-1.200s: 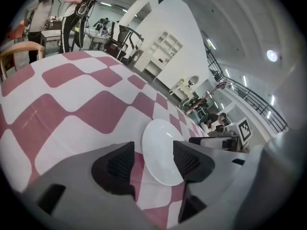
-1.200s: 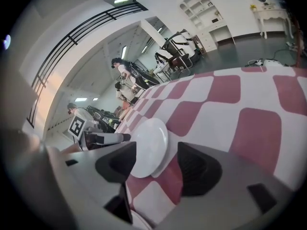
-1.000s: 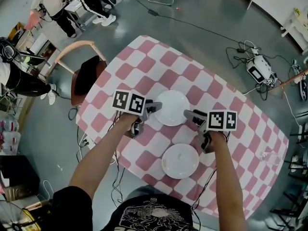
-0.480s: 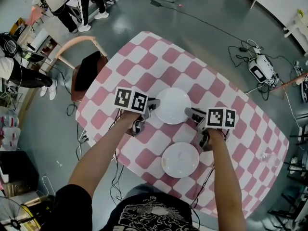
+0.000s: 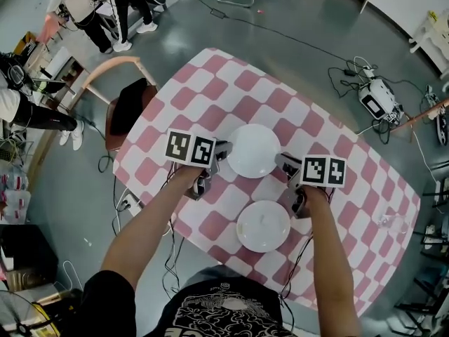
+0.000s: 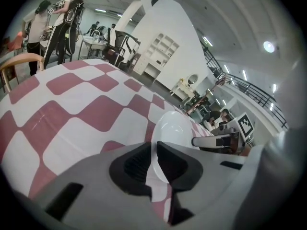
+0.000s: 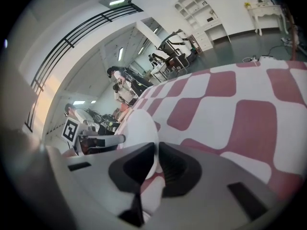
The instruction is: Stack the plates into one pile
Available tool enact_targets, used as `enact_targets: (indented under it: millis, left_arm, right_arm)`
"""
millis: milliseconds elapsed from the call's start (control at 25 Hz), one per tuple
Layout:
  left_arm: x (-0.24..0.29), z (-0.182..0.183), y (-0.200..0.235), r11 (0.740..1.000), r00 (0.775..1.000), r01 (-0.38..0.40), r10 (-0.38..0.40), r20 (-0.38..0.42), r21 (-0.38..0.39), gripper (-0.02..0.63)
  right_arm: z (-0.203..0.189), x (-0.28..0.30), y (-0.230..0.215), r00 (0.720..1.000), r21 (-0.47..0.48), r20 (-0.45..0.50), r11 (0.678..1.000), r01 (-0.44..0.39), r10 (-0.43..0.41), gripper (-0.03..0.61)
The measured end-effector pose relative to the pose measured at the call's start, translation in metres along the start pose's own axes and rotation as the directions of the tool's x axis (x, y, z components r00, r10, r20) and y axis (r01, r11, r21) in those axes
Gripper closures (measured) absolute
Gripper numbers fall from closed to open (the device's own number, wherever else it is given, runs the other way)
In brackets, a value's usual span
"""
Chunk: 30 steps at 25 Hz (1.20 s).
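Two white plates lie on the pink-and-white checked table (image 5: 210, 83). The far plate (image 5: 254, 150) sits between both grippers, and the near plate (image 5: 264, 225) lies by the table's front edge. My left gripper (image 5: 223, 152) holds the far plate's left rim; its jaws have just been closing and now pinch the far plate (image 6: 175, 128) at the left gripper (image 6: 154, 163). My right gripper (image 5: 283, 162) has likewise just closed on the right rim, with the far plate (image 7: 139, 128) edge caught in the right gripper (image 7: 157, 166). Each gripper view shows the other gripper across the plate.
A wooden chair (image 5: 126, 104) with a dark seat stands at the table's left side. People stand at the upper left on the grey floor. Cables and a white device (image 5: 379, 100) lie on the floor to the right.
Both grippers' jaws have closed onto opposite rims of the far plate. The hands have stayed nearly in place.
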<state>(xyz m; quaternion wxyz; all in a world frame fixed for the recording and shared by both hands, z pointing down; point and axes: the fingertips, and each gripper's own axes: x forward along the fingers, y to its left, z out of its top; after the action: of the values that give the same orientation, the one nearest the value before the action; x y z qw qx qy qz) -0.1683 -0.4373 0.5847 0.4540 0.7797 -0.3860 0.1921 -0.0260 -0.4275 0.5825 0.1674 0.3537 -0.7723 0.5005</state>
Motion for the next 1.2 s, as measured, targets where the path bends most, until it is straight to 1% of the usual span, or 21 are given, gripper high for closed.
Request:
enact_targets:
  millis: [280, 560, 840, 1200]
  left_arm:
    - [-0.018, -0.005, -0.033, 0.999, 0.999, 0.028, -0.030, 0.043, 0.038, 0.568]
    - [-0.031, -0.031, -0.060, 0.997, 0.997, 0.051, -0.054, 0.046, 0.061, 0.569]
    - [-0.038, -0.064, -0.078, 0.995, 0.996, 0.079, -0.081, 0.031, 0.068, 0.568]
    - [-0.042, -0.117, -0.097, 0.992, 0.994, 0.105, -0.104, -0.017, 0.073, 0.568]
  right_arm:
    - [-0.006, -0.036, 0.014, 0.998, -0.023, 0.058, 1.000, 0.008, -0.007, 0.543]
    - [-0.033, -0.066, 0.020, 0.997, -0.019, 0.081, 1.000, 0.016, -0.015, 0.543]
    - [-0.066, -0.090, 0.024, 0.995, -0.008, 0.088, 0.999, 0.043, -0.042, 0.543]
    - [-0.119, -0.115, 0.020, 0.993, 0.024, 0.076, 0.995, 0.094, -0.096, 0.543]
